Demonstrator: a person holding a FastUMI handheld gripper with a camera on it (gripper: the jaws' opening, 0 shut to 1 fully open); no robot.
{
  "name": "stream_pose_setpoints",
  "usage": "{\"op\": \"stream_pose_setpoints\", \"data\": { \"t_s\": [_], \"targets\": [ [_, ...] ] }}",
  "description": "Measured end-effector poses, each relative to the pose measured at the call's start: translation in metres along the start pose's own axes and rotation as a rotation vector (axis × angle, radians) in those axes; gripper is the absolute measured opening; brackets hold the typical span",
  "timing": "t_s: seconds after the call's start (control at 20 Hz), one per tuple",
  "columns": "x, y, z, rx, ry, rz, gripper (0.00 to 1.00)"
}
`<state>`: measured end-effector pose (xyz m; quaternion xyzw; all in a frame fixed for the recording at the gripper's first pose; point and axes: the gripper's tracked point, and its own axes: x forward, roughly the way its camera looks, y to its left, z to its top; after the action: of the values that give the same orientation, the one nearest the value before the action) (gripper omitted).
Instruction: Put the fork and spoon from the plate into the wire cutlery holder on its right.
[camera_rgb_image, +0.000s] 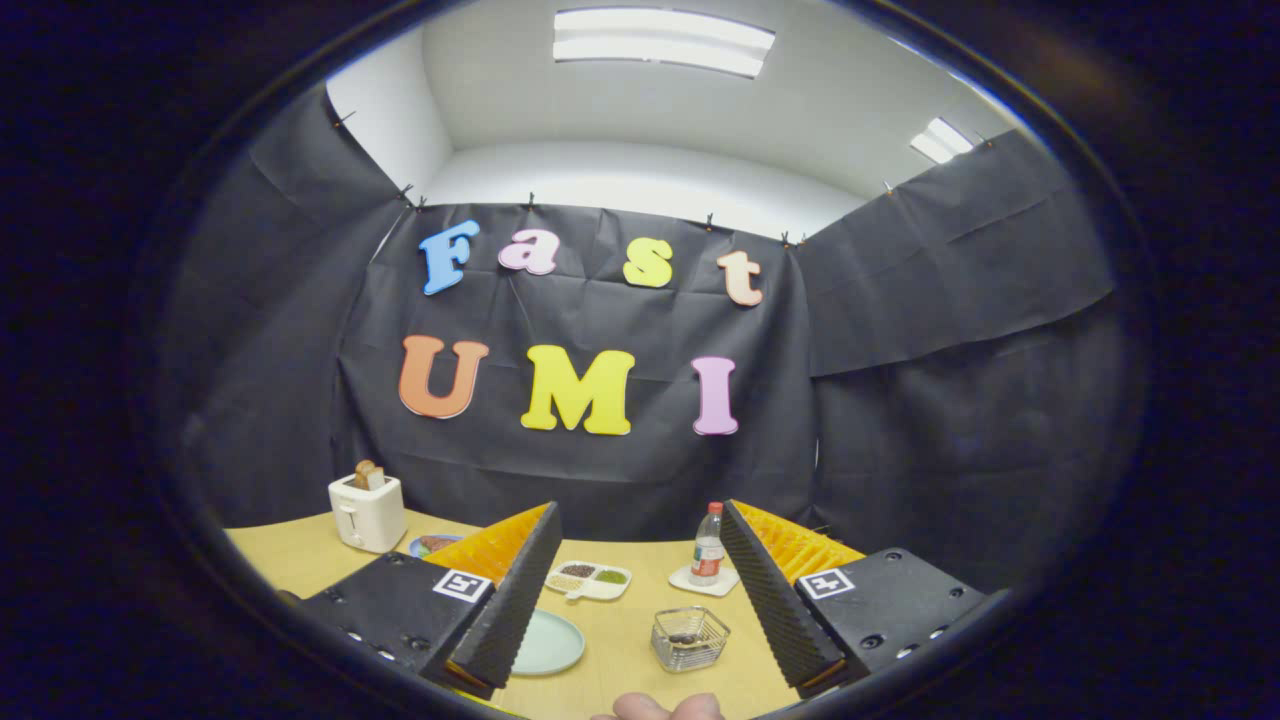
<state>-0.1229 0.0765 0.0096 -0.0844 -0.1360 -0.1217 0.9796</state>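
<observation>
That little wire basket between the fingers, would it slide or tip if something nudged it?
The wire cutlery holder looks light, being open mesh, so a nudge would likely slide it on the smooth wooden table. It sits low and wide, so tipping seems unlikely. The gripper is open, not touching it.

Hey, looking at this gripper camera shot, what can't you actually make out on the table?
- Plate, gripper view: the near finger of the open gripper covers its side, so fork and spoon cannot be confirmed.
- Wire cutlery holder: dark contents too small to identify.
- Divided dish: fillings too small.
- Hand: cut off at the edge.
</observation>
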Motion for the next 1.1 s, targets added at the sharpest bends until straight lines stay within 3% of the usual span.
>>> {"op": "stream_pose_setpoints", "data": {
  "t_s": [0.4, 1.1],
  "targets": [
    [0.001, 0.028, 0.009, 0.027, 0.019, 0.022, 0.95],
    [-0.001, 0.015, 0.011, 0.074, 0.066, 0.039, 0.95]
  ]
}}
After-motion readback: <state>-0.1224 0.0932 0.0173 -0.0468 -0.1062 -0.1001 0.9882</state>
